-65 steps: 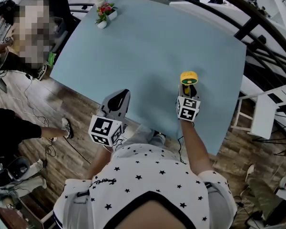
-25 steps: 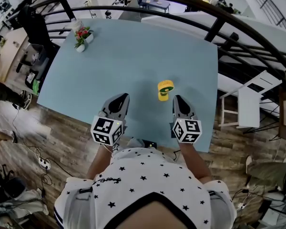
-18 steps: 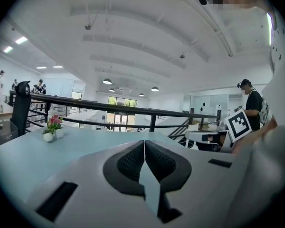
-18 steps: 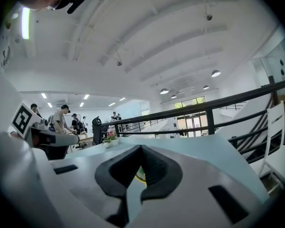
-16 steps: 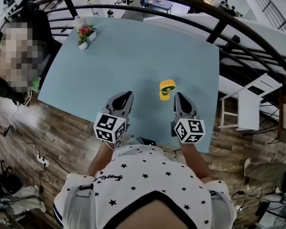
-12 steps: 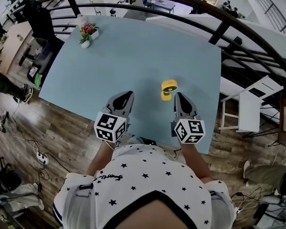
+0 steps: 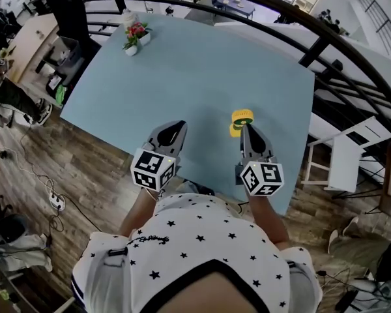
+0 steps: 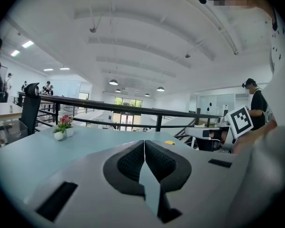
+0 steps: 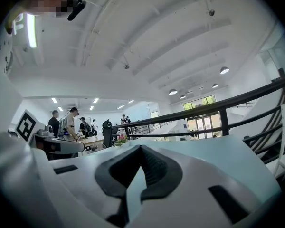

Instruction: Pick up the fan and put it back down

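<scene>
A small white pot of pink and red flowers (image 7: 134,38) stands at the far left corner of the pale blue bench (image 7: 202,77), well apart from everything else on it. Below that corner lies a brown wooden plank floor (image 7: 85,168).

The left tool (image 7: 175,126) hangs over the near edge of the bench, left of the middle, its black-and-white marker cube towards the person. In the left gripper view its dark ribbed pads (image 8: 133,160) meet tip to tip: it is closed, with nothing between them.

The small yellow fan with a round head (image 7: 240,119) stands upright on the bench, right of the middle and near the front edge. The left gripper view shows only a sliver of yellow past the tool's body.

The right tool (image 7: 246,129) points at the fan from the near side, its tip just beside the fan's base in the head view; whether they touch cannot be told. In the right gripper view its jaws are pressed together and hold nothing.

A black metal railing (image 7: 339,41) curves behind the bench, and a white chair (image 7: 353,155) stands off its right edge.
</scene>
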A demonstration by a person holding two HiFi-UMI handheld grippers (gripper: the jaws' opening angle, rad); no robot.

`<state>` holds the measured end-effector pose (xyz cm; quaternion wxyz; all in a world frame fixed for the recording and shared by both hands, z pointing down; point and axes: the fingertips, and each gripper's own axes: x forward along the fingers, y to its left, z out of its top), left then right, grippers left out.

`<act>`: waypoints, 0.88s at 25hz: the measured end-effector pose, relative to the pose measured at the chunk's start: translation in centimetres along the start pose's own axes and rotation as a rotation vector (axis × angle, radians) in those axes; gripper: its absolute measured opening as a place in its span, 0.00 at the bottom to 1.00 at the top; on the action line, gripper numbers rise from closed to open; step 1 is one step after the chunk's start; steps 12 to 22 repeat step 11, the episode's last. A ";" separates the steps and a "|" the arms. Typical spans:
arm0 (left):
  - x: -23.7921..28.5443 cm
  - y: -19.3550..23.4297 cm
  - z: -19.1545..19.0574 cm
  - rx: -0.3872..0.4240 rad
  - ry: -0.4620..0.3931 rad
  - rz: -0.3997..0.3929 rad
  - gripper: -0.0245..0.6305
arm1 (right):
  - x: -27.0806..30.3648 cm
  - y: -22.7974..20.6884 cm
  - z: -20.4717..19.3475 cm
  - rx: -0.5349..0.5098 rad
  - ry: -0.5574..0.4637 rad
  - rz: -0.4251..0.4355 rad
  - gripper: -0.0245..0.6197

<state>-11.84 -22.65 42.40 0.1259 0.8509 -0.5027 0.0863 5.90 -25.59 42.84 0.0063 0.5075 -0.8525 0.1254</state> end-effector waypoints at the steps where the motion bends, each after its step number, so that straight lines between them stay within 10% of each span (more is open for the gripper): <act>1: -0.2 0.1 -0.1 -0.002 0.000 0.005 0.08 | 0.1 0.3 0.0 -0.001 0.001 0.007 0.03; 22: -1.7 0.9 -0.2 -0.008 -0.006 0.038 0.08 | 0.6 2.1 0.2 -0.013 -0.002 0.056 0.03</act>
